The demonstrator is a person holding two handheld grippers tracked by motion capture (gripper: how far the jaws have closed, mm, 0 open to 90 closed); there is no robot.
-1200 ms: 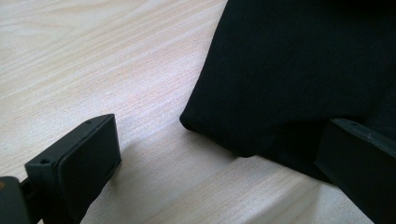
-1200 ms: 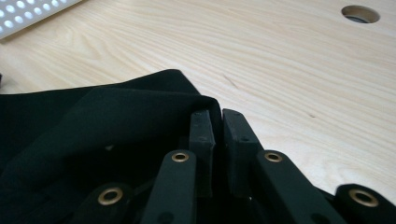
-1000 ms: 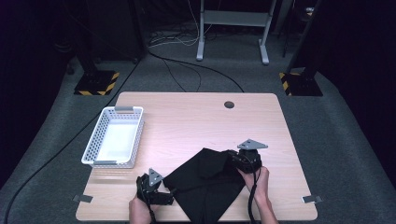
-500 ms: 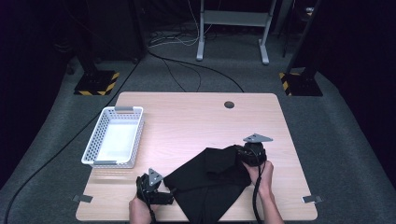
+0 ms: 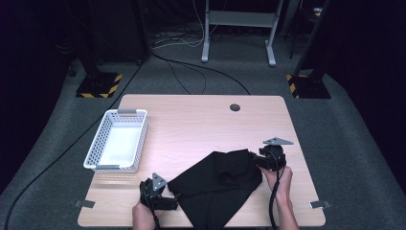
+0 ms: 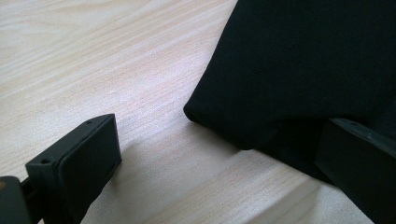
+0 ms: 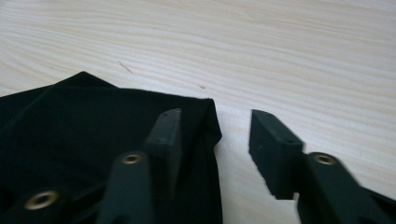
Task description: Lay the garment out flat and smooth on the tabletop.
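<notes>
A black cloth [image 5: 220, 184] lies partly folded on the near half of the wooden table [image 5: 201, 124]. My left gripper [image 5: 170, 201] rests at the cloth's near left edge. It is open, and a rounded cloth corner [image 6: 224, 126] lies between its jaws, untouched by the left one. My right gripper [image 5: 256, 160] is at the cloth's far right corner. Its jaws have just been opening. In the right gripper view the gripper [image 7: 215, 123] has one jaw over the cloth [image 7: 93, 130] and the other over bare wood, so the cloth's edge lies loose between them.
A white perforated basket [image 5: 117, 112] stands empty at the table's left side. A round cable hole [image 5: 234, 107] sits near the far edge. Cables and metal stand legs lie on the floor beyond the table.
My right gripper has slid to the right and a little away from me, and the cloth's right corner has stretched out with it. The left gripper has stayed put.
</notes>
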